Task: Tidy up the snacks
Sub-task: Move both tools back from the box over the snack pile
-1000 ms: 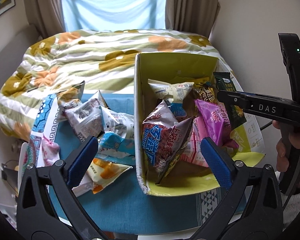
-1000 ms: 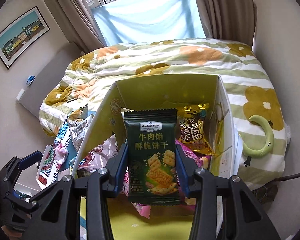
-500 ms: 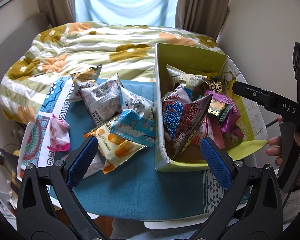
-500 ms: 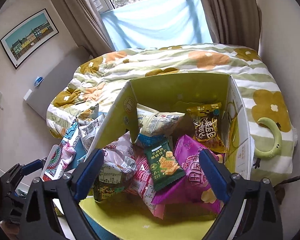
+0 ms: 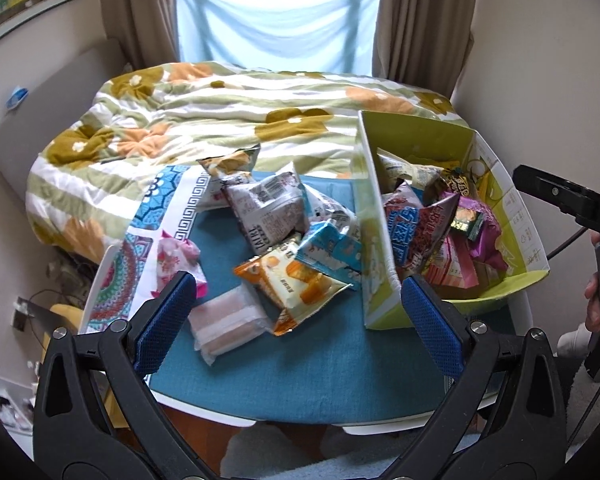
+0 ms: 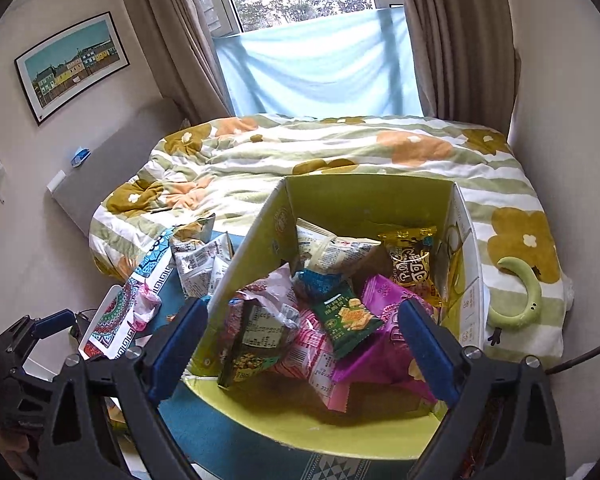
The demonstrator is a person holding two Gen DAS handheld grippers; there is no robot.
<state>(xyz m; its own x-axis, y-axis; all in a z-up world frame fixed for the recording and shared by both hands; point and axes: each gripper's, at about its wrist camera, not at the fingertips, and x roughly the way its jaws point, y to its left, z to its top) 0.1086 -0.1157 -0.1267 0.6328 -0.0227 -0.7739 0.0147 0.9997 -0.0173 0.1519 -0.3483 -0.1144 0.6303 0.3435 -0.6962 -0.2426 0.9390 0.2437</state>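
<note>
A yellow-green cardboard box (image 6: 364, 196) stands on the right of the teal tablecloth and holds several snack packets. On top of them lies a dark green cracker packet (image 6: 346, 320), also seen in the left wrist view (image 5: 466, 222). My right gripper (image 6: 303, 312) hangs open above the box's near side, holding nothing. Left of the box (image 5: 374, 308) loose packets lie on the cloth: an orange one (image 5: 292, 280), a pale pink one (image 5: 228, 322), a blue one (image 5: 332, 248) and a grey-white one (image 5: 268, 208). My left gripper (image 5: 296, 292) is open above them, empty.
A bed with a flowered quilt (image 5: 220, 120) adjoins the table's far side. A patterned tray (image 5: 116, 280) and a pink wrapped sweet (image 5: 176, 256) sit at the cloth's left edge. A green crescent toy (image 6: 528, 292) lies on the bed right of the box. The table's near edge (image 5: 300, 420) is close.
My right gripper opened and the green cracker packet dropped into the box; the gripper then drew back and up. My left gripper swung left from the box to over the loose packets.
</note>
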